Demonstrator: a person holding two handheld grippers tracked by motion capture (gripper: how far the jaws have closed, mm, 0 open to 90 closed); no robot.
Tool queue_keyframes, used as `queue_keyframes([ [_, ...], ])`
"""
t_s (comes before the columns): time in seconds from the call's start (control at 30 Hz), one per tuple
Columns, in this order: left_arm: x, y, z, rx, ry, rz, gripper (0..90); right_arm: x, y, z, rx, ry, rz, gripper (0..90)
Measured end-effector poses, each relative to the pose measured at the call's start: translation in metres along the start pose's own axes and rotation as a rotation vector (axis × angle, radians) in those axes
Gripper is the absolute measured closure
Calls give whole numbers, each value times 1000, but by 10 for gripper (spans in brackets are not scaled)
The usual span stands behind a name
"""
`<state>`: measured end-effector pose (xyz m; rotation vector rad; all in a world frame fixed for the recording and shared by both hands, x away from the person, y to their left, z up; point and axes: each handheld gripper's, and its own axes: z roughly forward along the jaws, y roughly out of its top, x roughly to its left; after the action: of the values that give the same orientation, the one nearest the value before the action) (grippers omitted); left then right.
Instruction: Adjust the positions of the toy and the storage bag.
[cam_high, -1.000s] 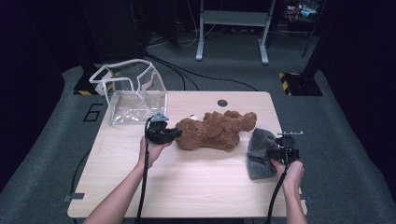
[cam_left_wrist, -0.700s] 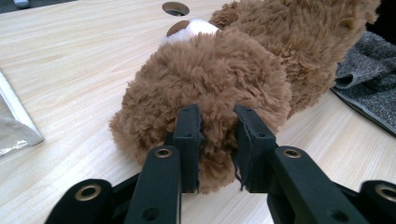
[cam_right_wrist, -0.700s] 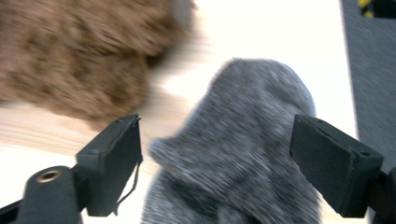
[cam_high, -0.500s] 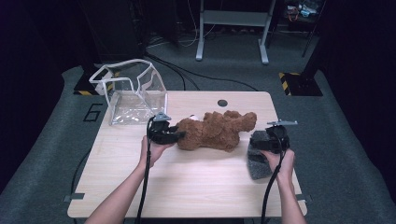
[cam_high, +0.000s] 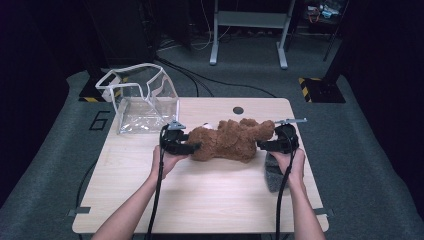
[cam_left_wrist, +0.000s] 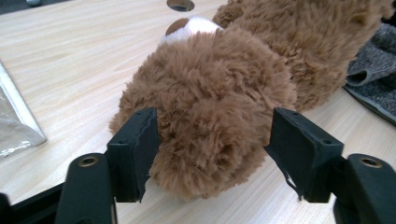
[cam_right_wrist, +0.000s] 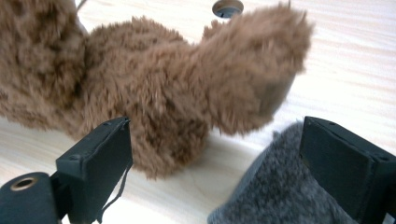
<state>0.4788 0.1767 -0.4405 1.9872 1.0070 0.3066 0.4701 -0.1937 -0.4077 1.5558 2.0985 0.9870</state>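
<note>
A single large figure, "6" (cam_high: 100, 120), is read on the grey floor (cam_high: 60, 165), marked in dark strokes just off the counter's (cam_high: 210, 200) far left corner. No other text, label or brand is legible on anything else.

Shaggy brown plush bear (cam_high: 227, 141), matt pale wood-grain table (cam_high: 200, 200), nubbly grey knit cloth (cam_high: 274, 172), glossy clear plastic bag (cam_high: 142, 102).
</note>
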Motion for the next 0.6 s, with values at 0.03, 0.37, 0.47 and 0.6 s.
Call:
queue_keyframes([
  [0.03, 1, 0, 1, 9, 4, 4, 350, -1, 3, 1, -1, -4, -5, 95],
  [0.37, 6, -3, 12, 63, -12, 7, 553, -12, 29, 27, 56, 8, 38, 236],
  [0.47, 6, -5, 15, 74, -14, 8, 626, -12, 29, 35, 90, 15, 53, 351],
  [0.6, 4, -4, 15, 76, 5, 30, 715, -14, 26, 42, 92, 31, 53, 559],
])
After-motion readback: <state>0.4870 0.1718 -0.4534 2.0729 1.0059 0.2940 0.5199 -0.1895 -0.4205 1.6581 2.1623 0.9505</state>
